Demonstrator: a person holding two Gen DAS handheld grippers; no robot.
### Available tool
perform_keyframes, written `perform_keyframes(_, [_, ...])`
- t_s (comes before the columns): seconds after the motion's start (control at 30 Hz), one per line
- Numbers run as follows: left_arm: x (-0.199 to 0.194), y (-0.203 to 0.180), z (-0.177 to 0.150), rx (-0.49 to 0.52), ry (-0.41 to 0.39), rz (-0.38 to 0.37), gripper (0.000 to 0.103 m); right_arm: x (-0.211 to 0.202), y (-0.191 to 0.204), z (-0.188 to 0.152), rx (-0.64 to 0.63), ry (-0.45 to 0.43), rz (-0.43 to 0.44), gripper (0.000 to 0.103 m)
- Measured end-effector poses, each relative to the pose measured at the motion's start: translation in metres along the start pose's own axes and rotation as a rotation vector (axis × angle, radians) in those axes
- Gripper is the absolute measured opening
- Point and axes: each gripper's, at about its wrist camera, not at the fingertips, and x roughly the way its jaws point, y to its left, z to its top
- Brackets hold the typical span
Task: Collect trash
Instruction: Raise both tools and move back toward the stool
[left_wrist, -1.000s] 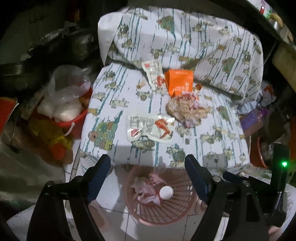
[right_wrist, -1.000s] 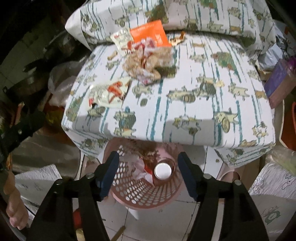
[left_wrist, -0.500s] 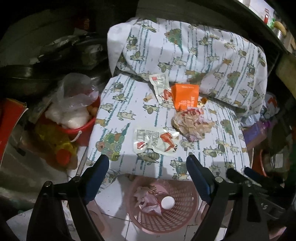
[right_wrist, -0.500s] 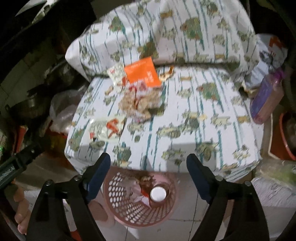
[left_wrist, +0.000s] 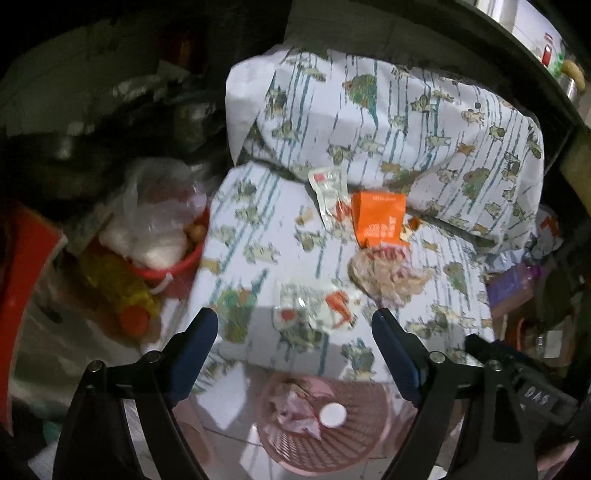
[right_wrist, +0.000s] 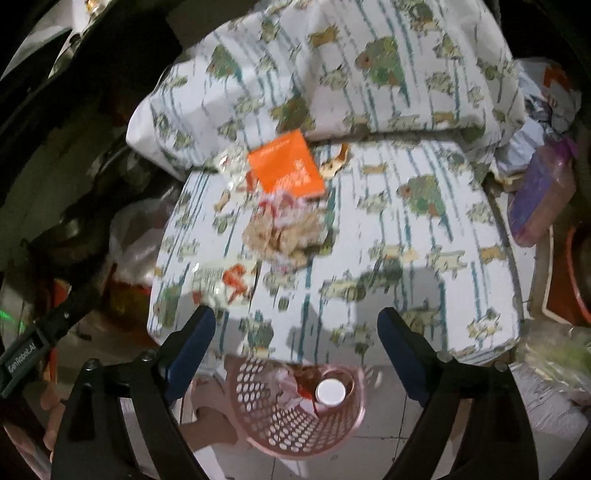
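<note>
The trash lay on a seat cushion (left_wrist: 258, 236) covered in printed cloth. An orange packet (left_wrist: 378, 219) sat near the back of the seat, just in front of the back cushion (left_wrist: 424, 122). Beside it on its left lay a clear sachet (left_wrist: 328, 192), and touching its near edge was a crumpled wad (left_wrist: 384, 273) of pale wrapper. Nearer the front edge lay a flat clear wrapper (left_wrist: 317, 306) with red print. Small crumbs were scattered around them.

Below the front edge of the seat, on the tiled floor, stood a pink basket (left_wrist: 295, 446) with holes in its wall. It already held crumpled paper (left_wrist: 295, 406) and a cup with a white lid (left_wrist: 332, 413).

The left gripper (left_wrist: 295, 336) stood wide apart with nothing between its blue pads, hanging over the seat's front edge and the basket. The right gripper (right_wrist: 295, 332) was also empty; its jaws had just been opening and stood wide, over the same edge.

Left of the seat was a red bucket (left_wrist: 173, 266) holding a clear bag (left_wrist: 155, 221). A purple container (right_wrist: 539, 199) stood at the seat's right. In the right view a hand (right_wrist: 51, 432) showed at the lower left under the other tool.
</note>
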Motion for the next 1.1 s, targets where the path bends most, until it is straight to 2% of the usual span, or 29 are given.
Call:
perform_keyframes(0.1, [-0.001, -0.005, 0.013, 0.033, -0.014, 0.009, 0.087, -0.004, 0.002, 0.016, -0.009, -0.021, 0.014, 0.088])
perform_keyframes(0.23, [-0.001, -0.008, 0.031, 0.078, -0.013, -0.022, 0.087, 0.001, 0.011, 0.037, -0.092, -0.028, -0.007, 0.090])
perform_keyframes(0.33, [0.007, -0.002, 0.044, 0.097, -0.018, 0.027, 0.087, 0.014, 0.012, 0.049, -0.163, 0.004, -0.038, 0.090])
perform_keyframes(0.53, [0.041, 0.007, 0.072, 0.071, 0.035, 0.014, 0.087, 0.038, 0.000, 0.081, -0.103, 0.020, -0.006, 0.090])
perform_keyframes(0.67, [0.061, 0.001, 0.091, 0.097, 0.034, 0.037, 0.087, 0.064, 0.003, 0.104, -0.136, 0.029, -0.059, 0.090])
perform_keyframes(0.83, [0.086, 0.002, 0.121, 0.068, 0.032, 0.056, 0.087, 0.090, 0.011, 0.138, -0.147, 0.009, -0.063, 0.090])
perform_keyframes(0.93, [0.096, 0.008, 0.132, 0.031, 0.043, 0.066, 0.087, 0.111, 0.019, 0.154, -0.186, -0.001, -0.097, 0.090])
perform_keyframes(1.1, [0.107, 0.019, 0.142, -0.041, 0.074, 0.046, 0.087, 0.152, 0.044, 0.164, -0.288, 0.038, -0.134, 0.090])
